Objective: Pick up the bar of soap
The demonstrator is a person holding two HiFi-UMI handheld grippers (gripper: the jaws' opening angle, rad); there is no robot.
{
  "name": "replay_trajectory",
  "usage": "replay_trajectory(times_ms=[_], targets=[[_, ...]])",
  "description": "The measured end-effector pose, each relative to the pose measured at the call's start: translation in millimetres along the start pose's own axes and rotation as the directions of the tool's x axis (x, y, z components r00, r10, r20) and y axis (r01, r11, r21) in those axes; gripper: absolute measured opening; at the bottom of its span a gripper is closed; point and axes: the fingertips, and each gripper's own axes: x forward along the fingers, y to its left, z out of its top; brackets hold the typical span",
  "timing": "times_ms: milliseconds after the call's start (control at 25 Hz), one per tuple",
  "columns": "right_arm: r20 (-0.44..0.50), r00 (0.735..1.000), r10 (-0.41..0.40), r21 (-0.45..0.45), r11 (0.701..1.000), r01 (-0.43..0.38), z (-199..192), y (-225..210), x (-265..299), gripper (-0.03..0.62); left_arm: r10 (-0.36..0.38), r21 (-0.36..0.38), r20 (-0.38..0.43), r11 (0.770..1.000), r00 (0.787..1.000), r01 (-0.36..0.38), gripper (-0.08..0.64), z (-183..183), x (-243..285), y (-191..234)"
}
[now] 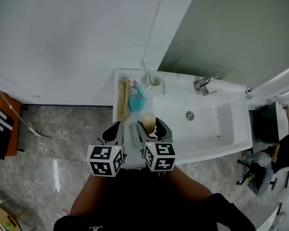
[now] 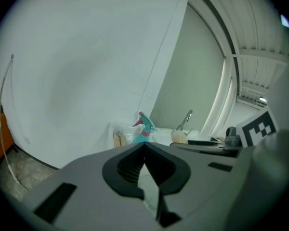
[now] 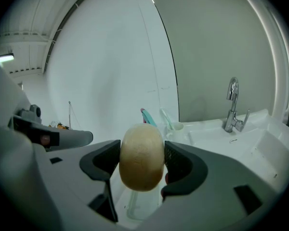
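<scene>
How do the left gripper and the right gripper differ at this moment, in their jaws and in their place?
The right gripper has its jaws apart, clamped on the tan bar of soap; the left gripper has its jaws shut together on nothing. In the head view the right gripper is over the white counter, the left gripper at its left edge. Both have the same grey build.
</scene>
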Motion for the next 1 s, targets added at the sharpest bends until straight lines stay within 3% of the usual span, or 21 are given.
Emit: replay_trajectory(times_ms=[320,1000], targets=[[0.124,0.992,0.015,-0.062,0.998,-0.007,31.2,1.8,-26.4,0.298,-0.044,0.024,0.044,0.999,0.998,0.043,0.006,5.5,0.3,-17.7],[0.119,0.992,0.040,-0.091,0.995,-0.029,29.3,-2.9,-28.9,0.298,-0.044,0.048,0.051,0.998,0.998,0.042,0.006,11.0,5.1,-27.9]])
